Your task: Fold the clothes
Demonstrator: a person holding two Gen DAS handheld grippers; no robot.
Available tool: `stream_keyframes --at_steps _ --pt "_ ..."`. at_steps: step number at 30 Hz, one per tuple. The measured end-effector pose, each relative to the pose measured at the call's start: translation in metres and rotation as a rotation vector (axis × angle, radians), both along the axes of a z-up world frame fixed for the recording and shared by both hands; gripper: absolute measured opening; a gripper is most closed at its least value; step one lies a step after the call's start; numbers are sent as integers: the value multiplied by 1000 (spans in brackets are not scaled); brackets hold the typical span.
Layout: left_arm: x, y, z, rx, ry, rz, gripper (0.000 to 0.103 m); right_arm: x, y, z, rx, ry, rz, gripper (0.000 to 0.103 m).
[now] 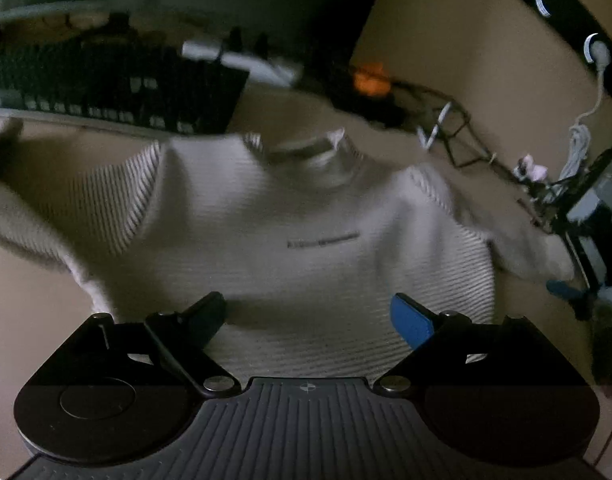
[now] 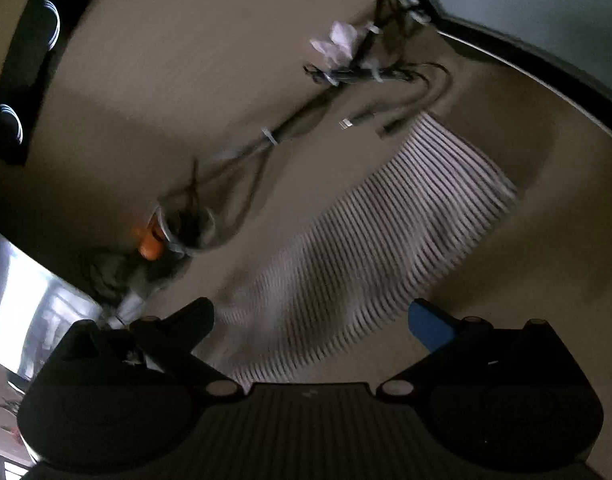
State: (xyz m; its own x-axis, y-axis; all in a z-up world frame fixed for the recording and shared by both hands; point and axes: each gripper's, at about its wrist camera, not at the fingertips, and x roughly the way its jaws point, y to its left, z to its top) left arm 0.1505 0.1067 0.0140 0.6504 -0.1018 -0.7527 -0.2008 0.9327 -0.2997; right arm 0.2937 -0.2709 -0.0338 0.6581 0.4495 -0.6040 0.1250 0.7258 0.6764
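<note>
A white ribbed sweater (image 1: 289, 232) lies flat, front up, on the tan table, collar away from me and both sleeves spread out. My left gripper (image 1: 310, 316) is open and empty, hovering over the sweater's lower body near the hem. In the right wrist view one ribbed sleeve (image 2: 370, 240) runs diagonally up to the right. My right gripper (image 2: 312, 318) is open and empty above the sleeve's near part. The other gripper's blue tip (image 1: 562, 288) shows at the right sleeve end in the left wrist view.
A dark keyboard (image 1: 105, 88) lies beyond the sweater at the left. Bundled cables (image 2: 289, 136) and an orange object (image 2: 149, 246) lie on the table near the sleeve. A black bar with white outlets (image 1: 578, 20) runs along the back wall.
</note>
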Motion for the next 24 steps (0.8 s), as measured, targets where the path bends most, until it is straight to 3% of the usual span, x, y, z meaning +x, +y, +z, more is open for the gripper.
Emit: stream_keyframes --at_steps 4,9,11,15,19,21,24 --pt "1 3 0 -9 25 41 95 37 9 -12 81 -55 54 103" --pt "1 1 -2 -6 32 66 96 73 34 -20 310 -58 195 103" --pt "2 -3 -1 9 34 70 96 75 56 -10 353 -90 253 103" --pt "2 -4 0 6 32 73 97 47 132 44 270 -260 560 103" --pt "-3 -1 -2 -2 17 56 97 6 204 74 168 -345 928 103" --pt "-5 -1 -2 -1 5 49 98 -13 221 79 44 -361 1005 103" --pt "-5 -5 -4 20 -5 26 100 -13 215 74 -24 -320 943 103"
